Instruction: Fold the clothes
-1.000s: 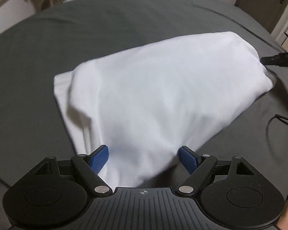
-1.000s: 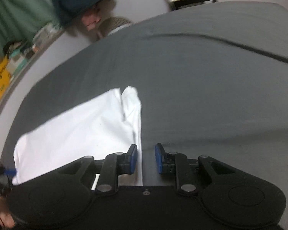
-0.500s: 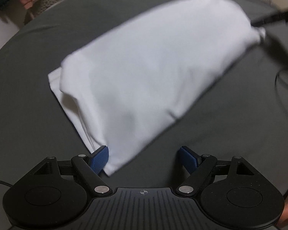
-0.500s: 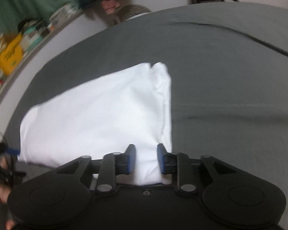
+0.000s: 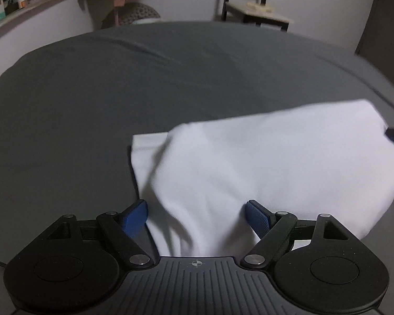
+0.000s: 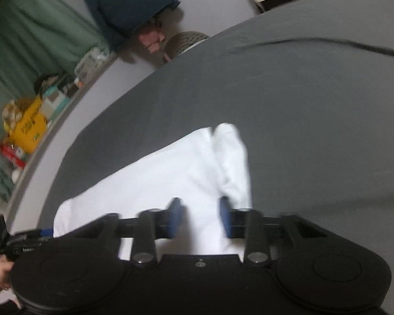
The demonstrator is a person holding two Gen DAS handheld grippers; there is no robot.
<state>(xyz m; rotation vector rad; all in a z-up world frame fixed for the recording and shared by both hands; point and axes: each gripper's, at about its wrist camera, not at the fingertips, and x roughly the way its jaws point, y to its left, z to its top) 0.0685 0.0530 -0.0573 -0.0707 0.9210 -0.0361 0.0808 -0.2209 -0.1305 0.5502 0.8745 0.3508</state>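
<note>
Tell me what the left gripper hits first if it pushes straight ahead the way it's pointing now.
The left gripper is open, and the white garment already lies between its fingers, so it would likely push into that cloth at once. Beyond it is only the grey bed cover. Depth is hard to judge.

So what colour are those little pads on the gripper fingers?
Blue, on black arms. The left wrist view shows the pads best, either side of the white garment.

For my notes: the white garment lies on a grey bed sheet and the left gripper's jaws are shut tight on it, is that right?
Not quite. In the left wrist view the left gripper stands open, its blue pads wide apart with the white garment between them. The grey bed sheet is right.
</note>
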